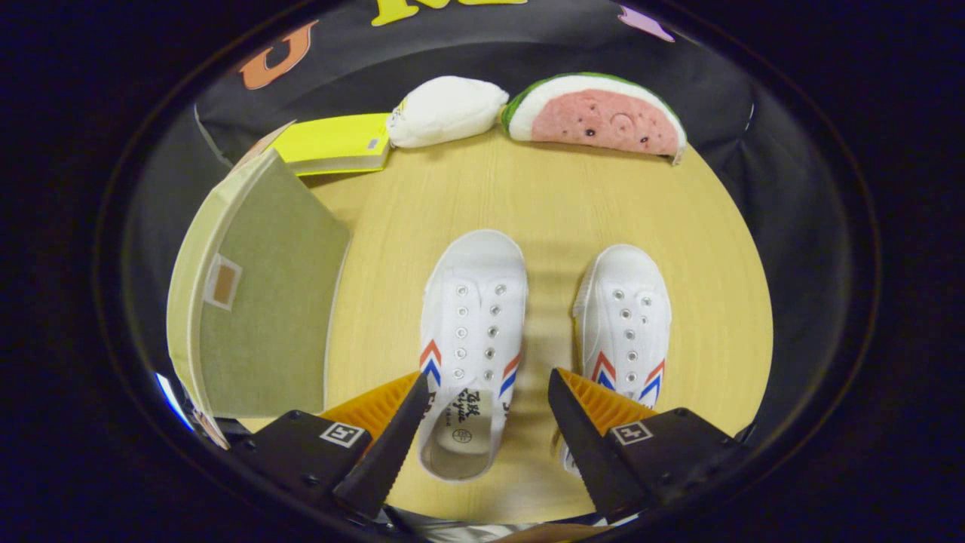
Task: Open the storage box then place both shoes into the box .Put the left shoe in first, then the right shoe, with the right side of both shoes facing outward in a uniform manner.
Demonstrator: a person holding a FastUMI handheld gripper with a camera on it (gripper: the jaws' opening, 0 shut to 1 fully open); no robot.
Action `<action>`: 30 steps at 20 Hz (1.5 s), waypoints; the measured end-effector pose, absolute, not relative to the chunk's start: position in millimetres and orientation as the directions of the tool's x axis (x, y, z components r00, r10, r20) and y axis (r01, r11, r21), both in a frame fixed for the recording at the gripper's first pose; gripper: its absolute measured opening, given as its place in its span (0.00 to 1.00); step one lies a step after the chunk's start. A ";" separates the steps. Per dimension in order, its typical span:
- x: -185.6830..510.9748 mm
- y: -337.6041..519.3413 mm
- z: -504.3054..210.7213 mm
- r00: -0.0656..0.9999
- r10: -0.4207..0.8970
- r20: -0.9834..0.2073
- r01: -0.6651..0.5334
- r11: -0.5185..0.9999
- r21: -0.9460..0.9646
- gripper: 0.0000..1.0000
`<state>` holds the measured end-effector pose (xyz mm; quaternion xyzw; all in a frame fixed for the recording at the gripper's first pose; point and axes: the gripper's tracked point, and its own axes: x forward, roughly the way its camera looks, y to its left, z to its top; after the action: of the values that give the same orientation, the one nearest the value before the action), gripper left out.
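White canvas shoes, two of them, stand side by side on a pale wood-grain table (543, 196), toes pointing away from the camera toward the far wall. Left shoe (473, 332) sits at frame centre; its heel opening lies between the two fingers, insole visible. Right shoe (624, 320) is to the right of it, apart from it, with a strip of bare table between them; its heel end is hidden behind the right finger. Both shoes carry red and blue chevron stripes on the sides and rows of metal eyelets, no laces seen.

Gripper (486, 411): fingers spread wide apart, gripping nothing. The left finger tip lies over the left edge of the left shoe in the picture; contact cannot be judged. The right finger overlaps the right shoe's heel area; contact cannot be judged there either.

Storage box (256, 302), olive-green fabric, at frame left, lid closed, a small label patch on its near face. It stands beside the left shoe, apart from it.

Far edge of table, upper frame: a yellow book (339, 142) at upper left just behind the box, a white plush (446, 110) touching its right end, and a watermelon-slice plush (595, 115) just right of that.
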<state>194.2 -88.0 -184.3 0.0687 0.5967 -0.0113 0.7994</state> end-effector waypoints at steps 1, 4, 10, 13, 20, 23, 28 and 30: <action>194.8 -92.0 -189.5 0.275 0.059 -0.960 0.110 0.990 0.092 1.00; 196.6 -101.2 -200.5 0.256 0.074 -0.964 0.124 0.986 0.109 1.00; 201.5 -93.5 -215.9 0.222 0.142 -0.965 0.102 0.981 0.168 0.67; 201.3 -83.8 -215.1 0.232 0.183 -0.955 0.074 0.976 0.205 0.34; 187.7 -83.7 -197.2 0.275 0.242 -0.930 0.122 0.951 0.283 0.06; 182.6 -79.4 -179.2 0.316 0.255 -0.914 0.141 0.940 0.311 0.06; 180.1 -58.7 -128.1 0.380 0.240 -0.893 0.167 0.932 0.322 0.06; 178.8 -42.1 -104.3 0.401 0.243 -0.883 0.165 0.930 0.330 0.06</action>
<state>178.8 -42.1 -104.3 0.1862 0.5466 0.0239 0.8160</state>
